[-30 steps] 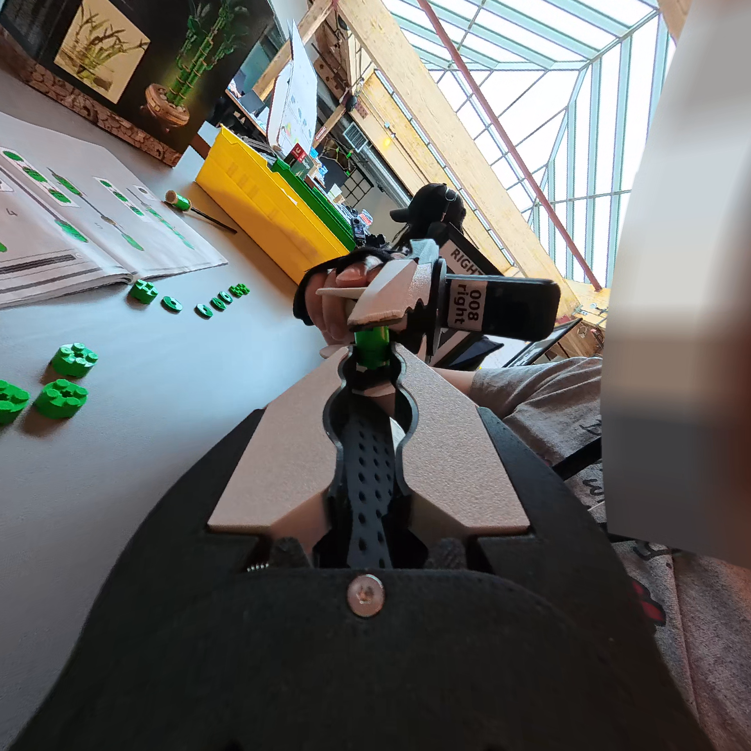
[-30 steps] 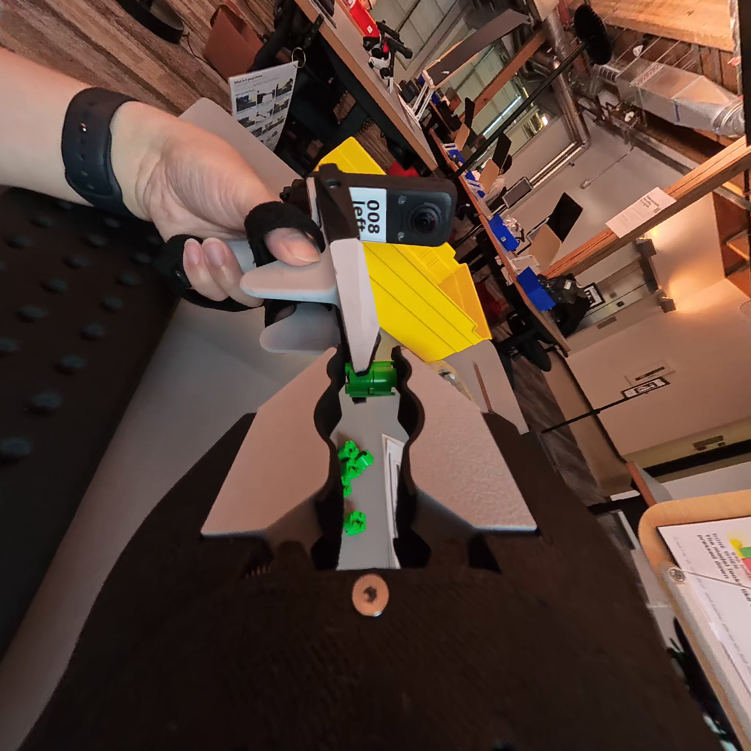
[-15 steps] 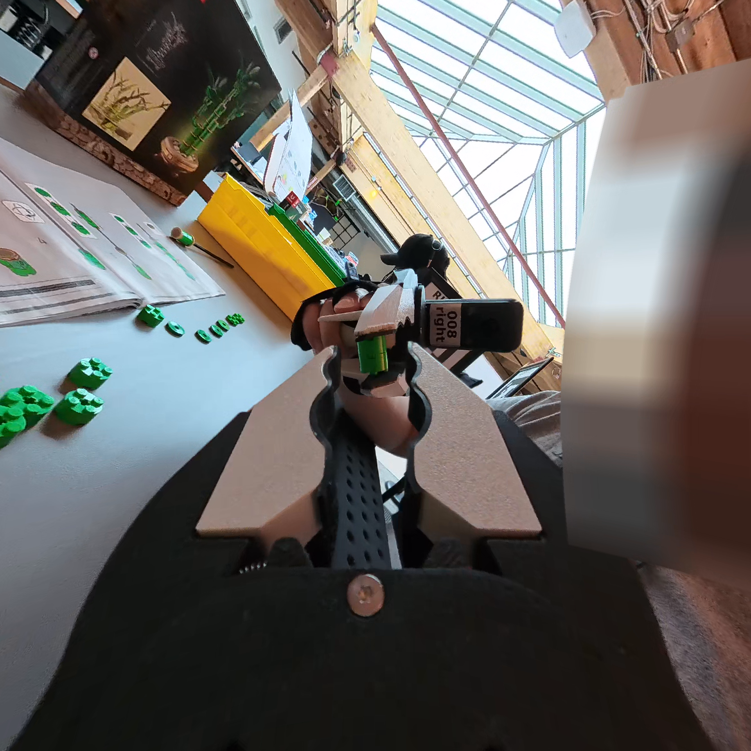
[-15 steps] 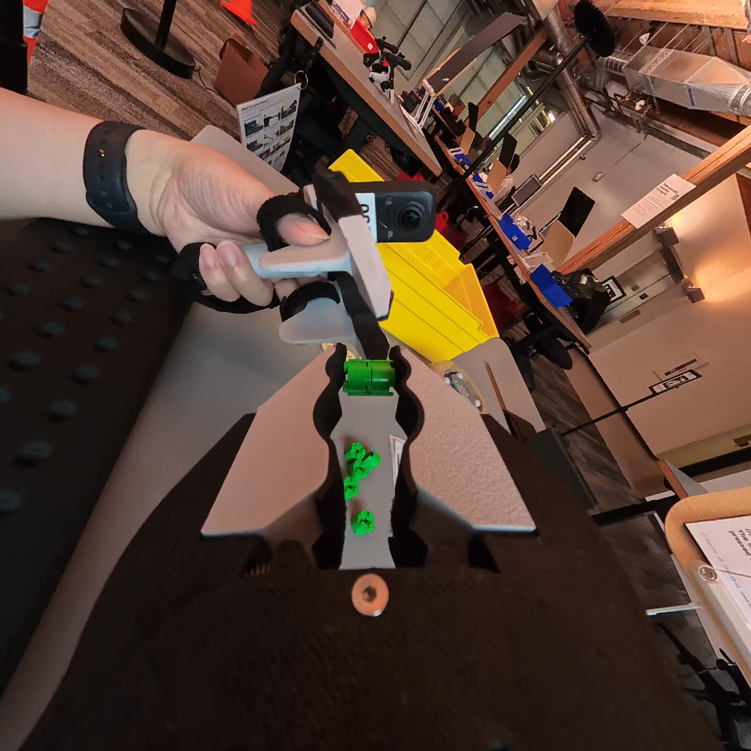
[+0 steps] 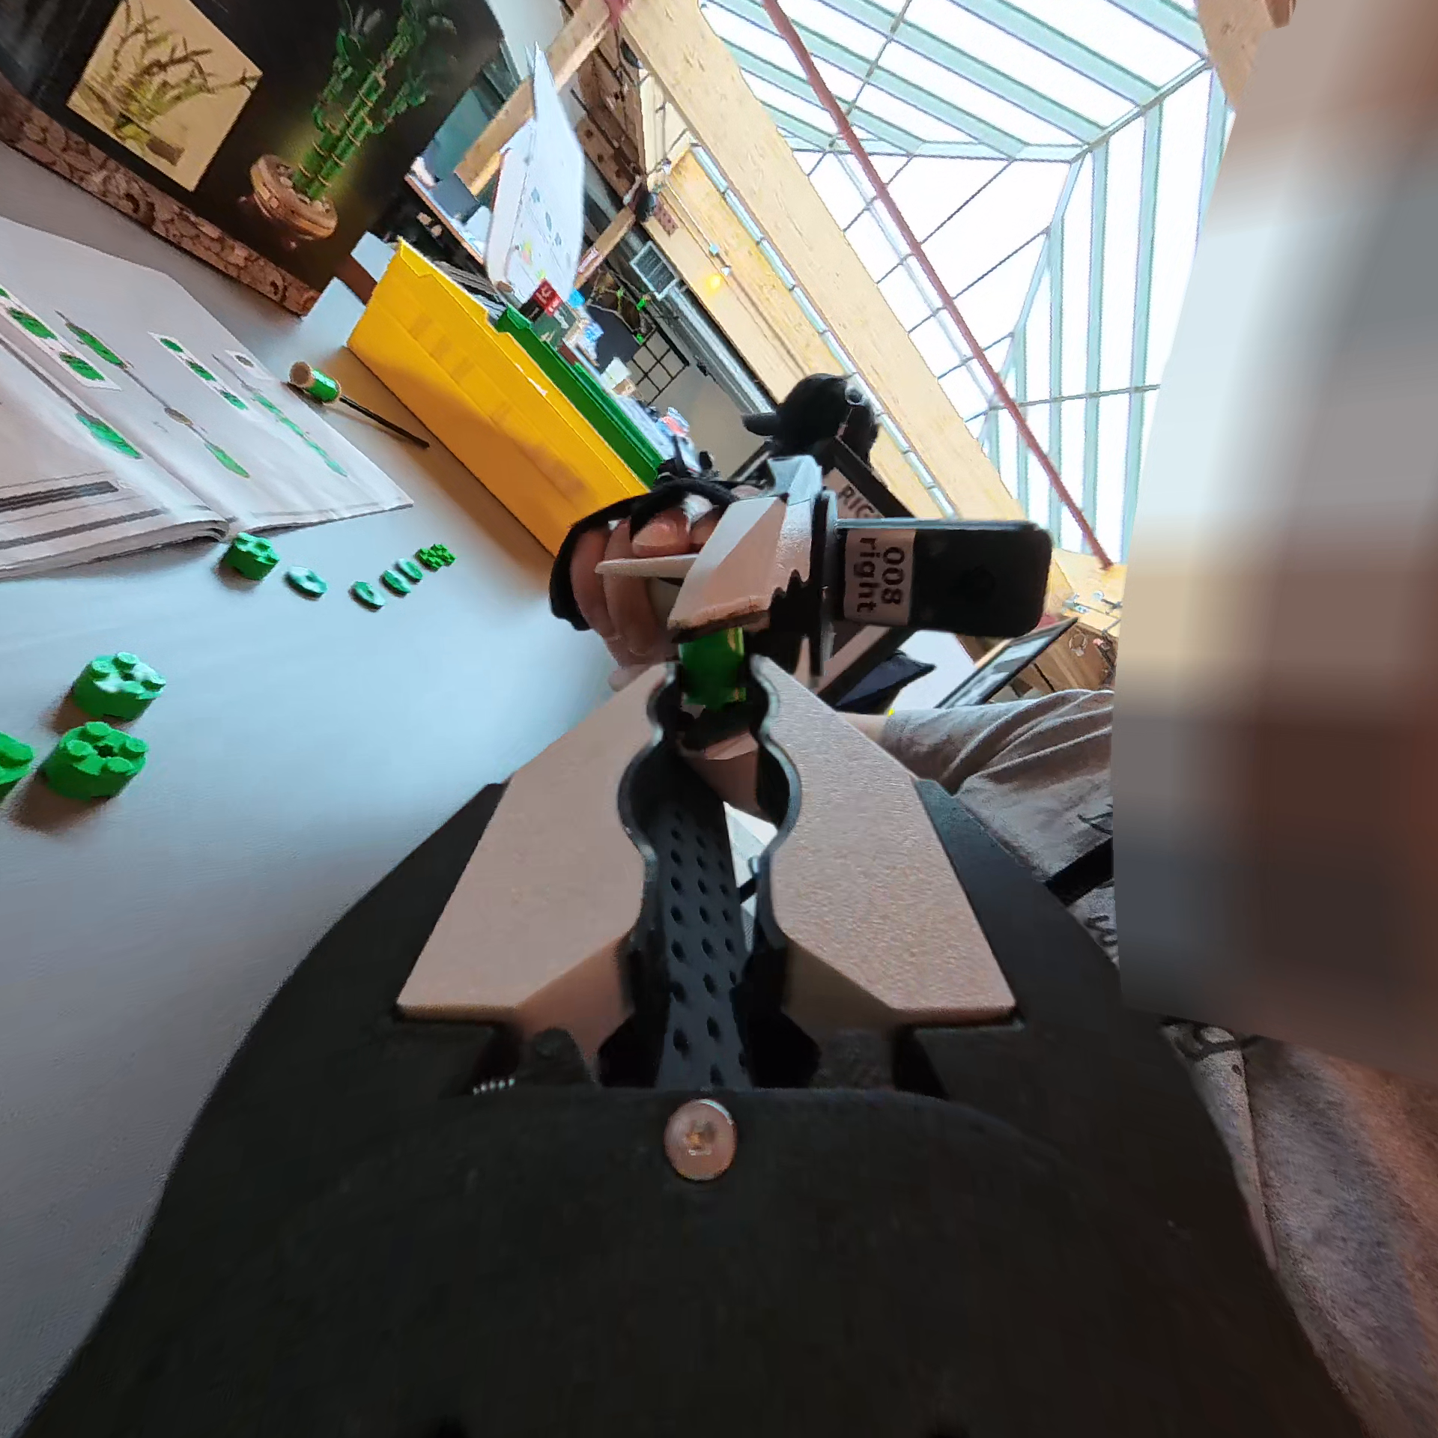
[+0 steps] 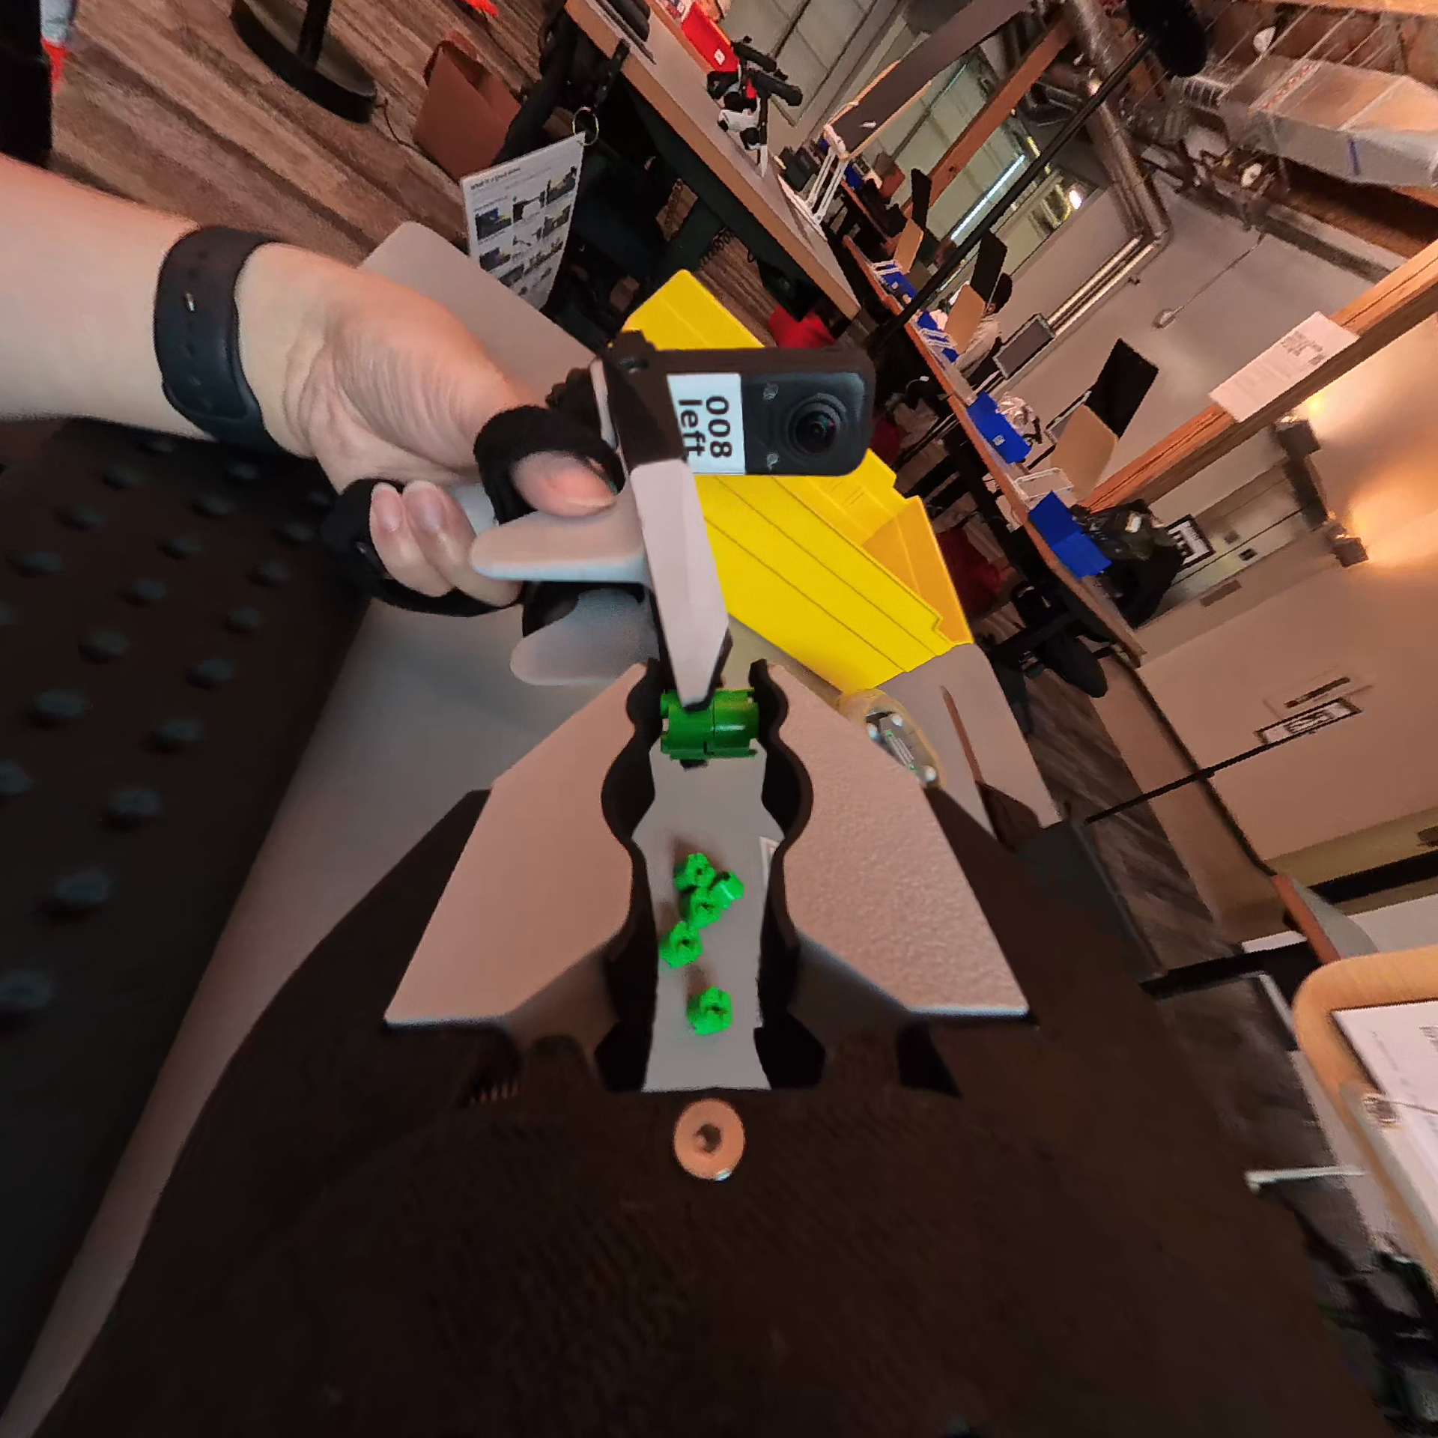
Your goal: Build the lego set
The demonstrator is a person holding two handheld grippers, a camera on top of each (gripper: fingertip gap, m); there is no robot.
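Note:
A short green lego stack (image 6: 727, 725) is held in the air above the grey table (image 5: 272, 778). My right gripper (image 6: 706, 689) is shut on it across its sides. My left gripper (image 5: 712, 678) is shut on the same stack (image 5: 712, 668) from the other direction, so both hold it. In the right wrist view one left finger (image 6: 685, 591) covers the stack's left half. Loose green round bricks (image 5: 117, 685) and small green plates (image 5: 366, 593) lie on the table to the left. The open instruction booklet (image 5: 156, 436) lies behind them.
A yellow bin (image 5: 482, 420) and the set's dark box (image 5: 233, 117) stand at the table's far side. A small green cylinder on a black rod (image 5: 315, 383) lies by the booklet. Several loose green pieces (image 6: 700, 910) lie under my right gripper. A black studded mat (image 6: 117, 622) is at the left.
Half a second ago my left gripper was open and drawn back from the stack. It has moved in again and closed on it. My right gripper has kept its hold.

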